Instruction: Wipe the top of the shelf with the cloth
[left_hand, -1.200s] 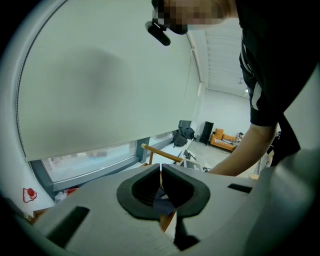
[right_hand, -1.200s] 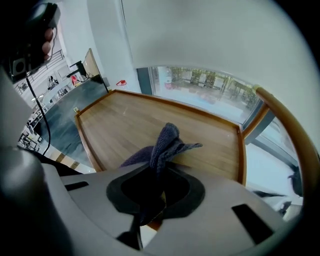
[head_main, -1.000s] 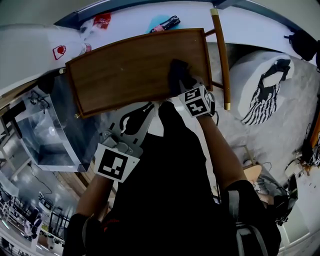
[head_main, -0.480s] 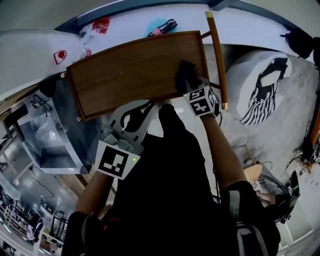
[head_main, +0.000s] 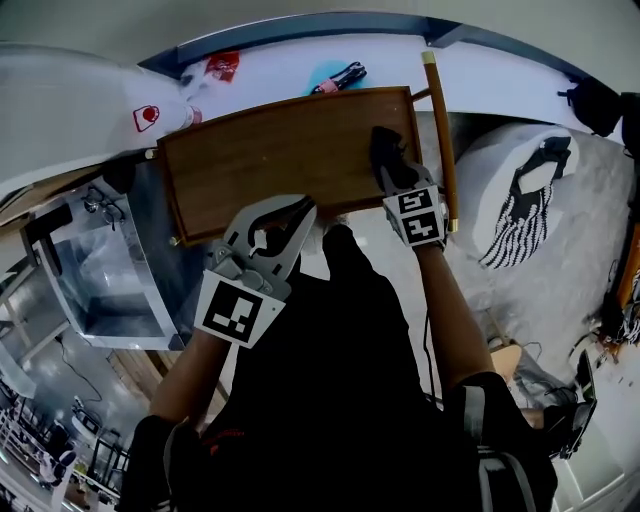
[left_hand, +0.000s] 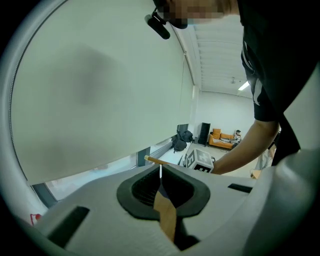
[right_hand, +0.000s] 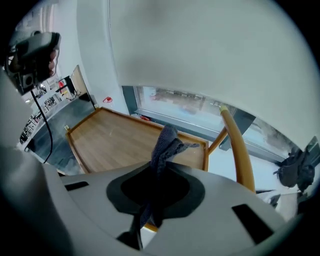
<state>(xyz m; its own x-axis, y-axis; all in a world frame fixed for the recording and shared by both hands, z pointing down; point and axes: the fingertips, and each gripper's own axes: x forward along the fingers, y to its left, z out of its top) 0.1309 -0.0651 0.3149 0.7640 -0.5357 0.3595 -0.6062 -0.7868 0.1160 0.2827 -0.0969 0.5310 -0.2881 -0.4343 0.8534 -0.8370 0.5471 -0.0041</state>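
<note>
Since a second ago, our right gripper (head_main: 392, 170) slid cloth (head_main: 385, 148) toward right end of shelf (head_main: 270, 150). Jaws clamped on cloth, which lies on shelf top. Left gripper (head_main: 306, 208) closed, empty, at near edge. Risk, we judge: cloth catches raised rim (head_main: 413, 120), pulls from jaws.

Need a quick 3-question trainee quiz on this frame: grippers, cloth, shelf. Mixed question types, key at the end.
1. True or false: the left gripper is holding the cloth.
2. Seen from the head view, where on the wooden shelf top does the cloth lie? A) at the end on the person's left B) in the middle C) near the end on the person's right
3. Fill in the blank: the jaws of the right gripper are shut on the ____.

Key: 1 false; 2 C; 3 cloth.
</note>
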